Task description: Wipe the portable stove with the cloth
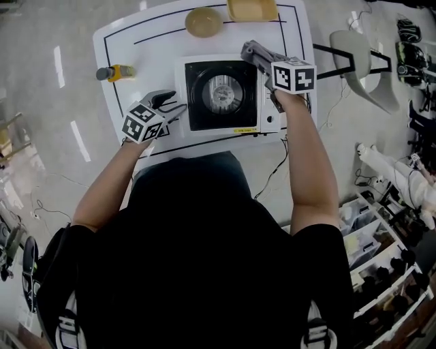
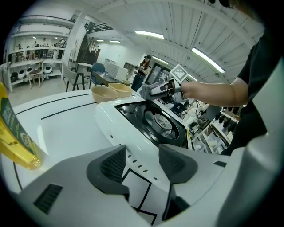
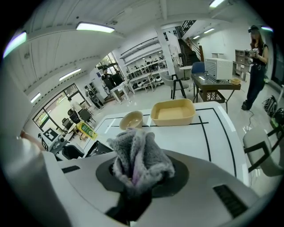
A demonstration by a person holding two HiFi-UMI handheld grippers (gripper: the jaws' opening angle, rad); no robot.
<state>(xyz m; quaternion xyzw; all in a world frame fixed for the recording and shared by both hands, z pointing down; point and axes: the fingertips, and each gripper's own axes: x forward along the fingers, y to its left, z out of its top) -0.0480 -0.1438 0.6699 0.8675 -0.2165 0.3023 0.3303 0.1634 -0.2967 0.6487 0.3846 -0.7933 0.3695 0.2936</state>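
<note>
The portable stove [image 1: 221, 95], white with a black top and a round burner, sits in the middle of the white table [image 1: 129, 41]. My left gripper [image 1: 170, 103] rests low beside the stove's left edge. In the left gripper view its jaws [image 2: 142, 153] stand open with nothing between them, and the stove [image 2: 153, 119] lies just ahead. My right gripper [image 1: 253, 52] hovers over the stove's far right corner. It is shut on a bunched grey cloth [image 3: 137, 155], which fills the gap between its fingers in the right gripper view.
A yellow bottle [image 1: 117, 72] lies on the table left of the stove. A beige bowl [image 1: 203, 22] and a beige tub [image 1: 252, 9] stand at the table's far edge. A white chair [image 1: 357, 58] and shelving [image 1: 381, 252] are on the right, off the table.
</note>
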